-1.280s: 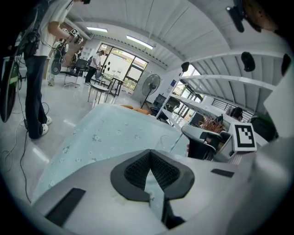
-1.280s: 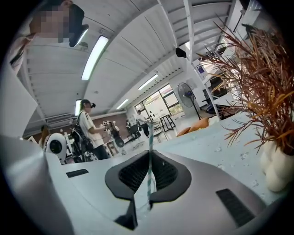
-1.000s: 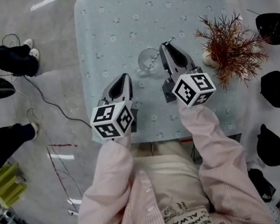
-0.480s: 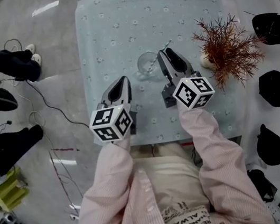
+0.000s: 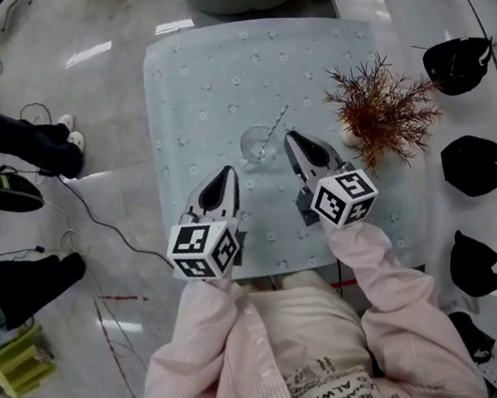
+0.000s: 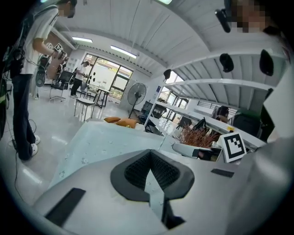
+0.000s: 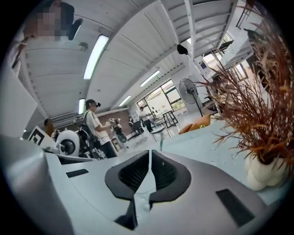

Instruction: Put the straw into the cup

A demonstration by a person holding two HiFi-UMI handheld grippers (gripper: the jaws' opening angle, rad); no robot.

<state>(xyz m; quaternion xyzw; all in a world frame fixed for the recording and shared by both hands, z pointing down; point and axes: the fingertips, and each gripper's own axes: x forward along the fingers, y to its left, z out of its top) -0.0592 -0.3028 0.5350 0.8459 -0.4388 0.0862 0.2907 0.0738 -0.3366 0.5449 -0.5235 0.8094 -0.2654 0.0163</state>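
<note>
A: Head view first. What do we log for the straw?

B: The straw (image 5: 274, 129) has its lower end inside the clear cup (image 5: 256, 144) on the table (image 5: 180, 81). Its upper end leans out over the rim, away from us and to the right.

A: And from the tools?

B: The cup sits just ahead of the right gripper (image 5: 292, 140), a little to its left. From the left gripper (image 5: 226, 172) it lies ahead and to the right, farther off, so the right one is nearer. As far as we see, neither touches cup or straw. The straw's long axis slants across the front of the right tips. A plant (image 5: 381, 111) stands off to that gripper's right.

A: Left gripper view?

B: The jaws are drawn together at the tips with nothing between the pads. Only bare table lies beyond, and the cup is out of sight here.

A: Right gripper view?

B: The jaws are likewise closed to a thin slit, and empty. The plant is close on the right. A thin upright sliver just past the tips may be the straw, but we cannot say for sure.

A: Our judgement?

B: We judge the task done, or all but done. Any next move by the right gripper should pull straight back toward us. A drift forward and left would meet the leaning straw and could tip the cup.
</note>
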